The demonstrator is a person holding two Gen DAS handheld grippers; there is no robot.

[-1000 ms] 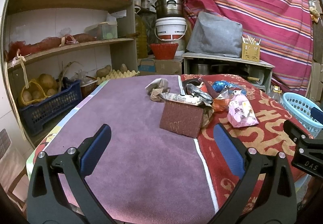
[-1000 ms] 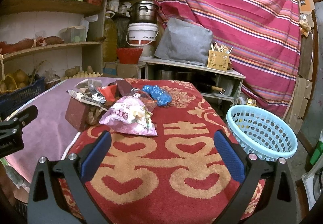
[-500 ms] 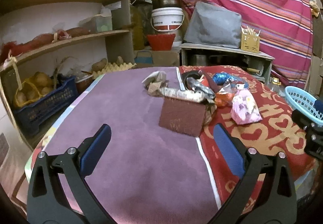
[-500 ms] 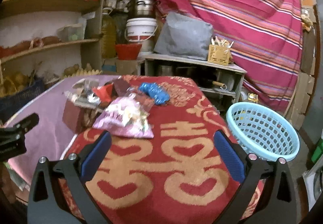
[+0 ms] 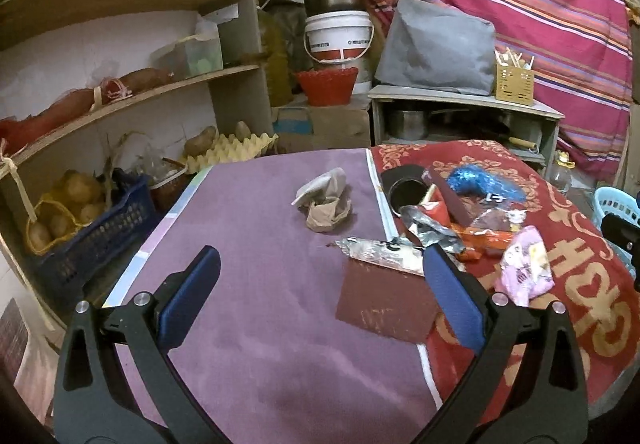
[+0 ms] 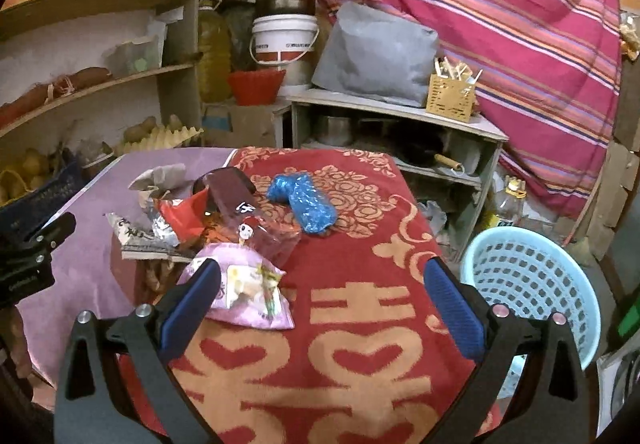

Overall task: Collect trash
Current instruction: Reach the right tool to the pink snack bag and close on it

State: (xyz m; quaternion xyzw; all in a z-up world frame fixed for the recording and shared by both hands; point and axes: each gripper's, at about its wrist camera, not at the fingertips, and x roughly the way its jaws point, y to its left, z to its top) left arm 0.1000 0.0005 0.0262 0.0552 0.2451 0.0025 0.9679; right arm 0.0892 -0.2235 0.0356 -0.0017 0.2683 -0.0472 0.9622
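The trash lies in a loose heap near the middle of the surface (image 5: pixel 256 344), straddling the seam where the purple cloth (image 5: pixel 248 228) meets the red patterned cloth (image 6: pixel 360 324). On the purple side sits a crumpled wad of brown and white paper (image 5: pixel 326 199), a little apart from the rest. Nearer the seam a dark red-brown rectangular sheet (image 5: pixel 384 308) lies flat, with a creased silver foil wrapper (image 5: pixel 380 252) touching its far edge. Behind them are a black ring-shaped lid (image 5: pixel 402 185), a torn red wrapper (image 6: pixel 182 213), a brown flat packet (image 6: pixel 234 197) and an orange scrap, piled on each other. A pink snack bag (image 6: pixel 248 294) lies puffed and wrinkled on the red cloth at the near edge of the heap, and a crinkled blue plastic bag (image 6: pixel 306 203) lies beyond it, slightly apart.

A light blue perforated basket (image 6: pixel 532 284) stands off the surface's right side, lower down.

The left tongs (image 5: pixel 320 296) are spread wide and hold nothing, hovering over the purple cloth with the right blue pad in front of the foil wrapper. The right tongs (image 6: pixel 320 304) are equally wide apart and empty, over the red cloth, the left pad in front of the pink bag.
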